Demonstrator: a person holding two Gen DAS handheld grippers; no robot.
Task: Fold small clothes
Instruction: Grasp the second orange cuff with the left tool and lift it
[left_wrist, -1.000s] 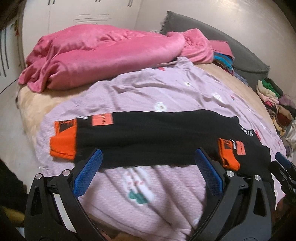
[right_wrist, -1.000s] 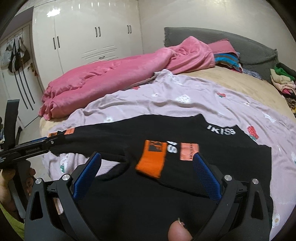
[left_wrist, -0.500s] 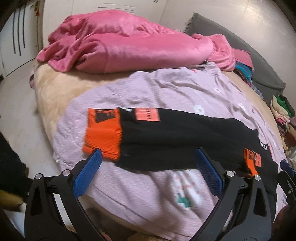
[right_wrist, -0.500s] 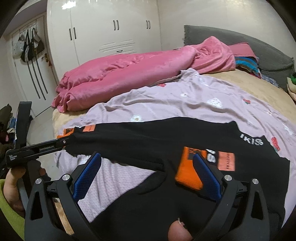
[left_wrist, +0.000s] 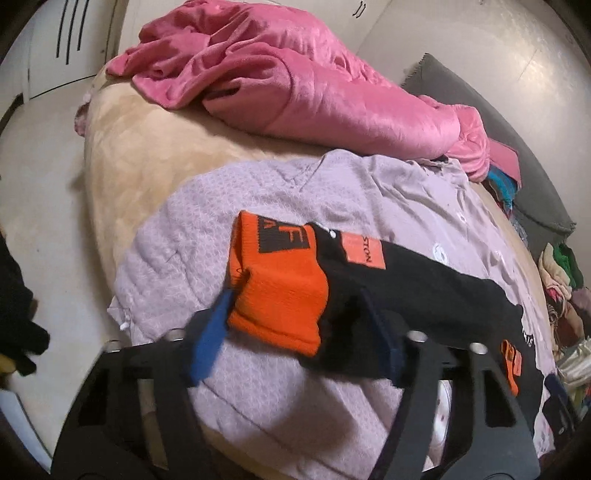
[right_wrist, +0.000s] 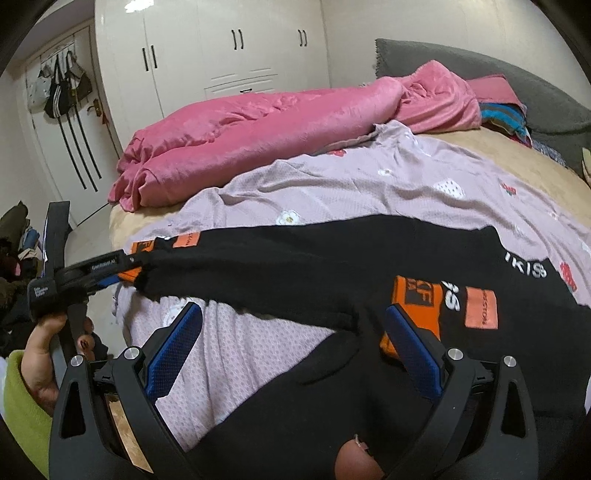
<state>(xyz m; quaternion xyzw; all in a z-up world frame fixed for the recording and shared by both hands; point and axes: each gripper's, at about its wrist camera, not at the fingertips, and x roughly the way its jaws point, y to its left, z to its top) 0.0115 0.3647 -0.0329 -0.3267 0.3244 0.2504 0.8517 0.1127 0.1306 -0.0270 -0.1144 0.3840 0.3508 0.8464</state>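
A black sweater (right_wrist: 369, 266) with orange cuffs lies spread on a lilac sheet (right_wrist: 369, 184) on the bed. Its long left sleeve (left_wrist: 424, 288) stretches out to an orange cuff (left_wrist: 280, 288). My left gripper (left_wrist: 299, 332) straddles that cuff, its jaws narrowed around the cuff's near edge; the right wrist view shows it (right_wrist: 122, 273) clamped at the sleeve end. My right gripper (right_wrist: 295, 354) is open, hovering over the sweater's body beside the other orange cuff (right_wrist: 417, 299), which lies folded onto the chest.
A pink blanket (right_wrist: 258, 125) is heaped at the far side of the bed. A grey pillow (right_wrist: 517, 85) and stacked clothes (left_wrist: 561, 280) sit at the right. White wardrobes (right_wrist: 221, 48) stand behind. The bed edge and floor (left_wrist: 40, 184) lie to the left.
My left gripper moved left along the sleeve to the orange cuff and closed in on it. My right gripper drifted slightly and stayed open.
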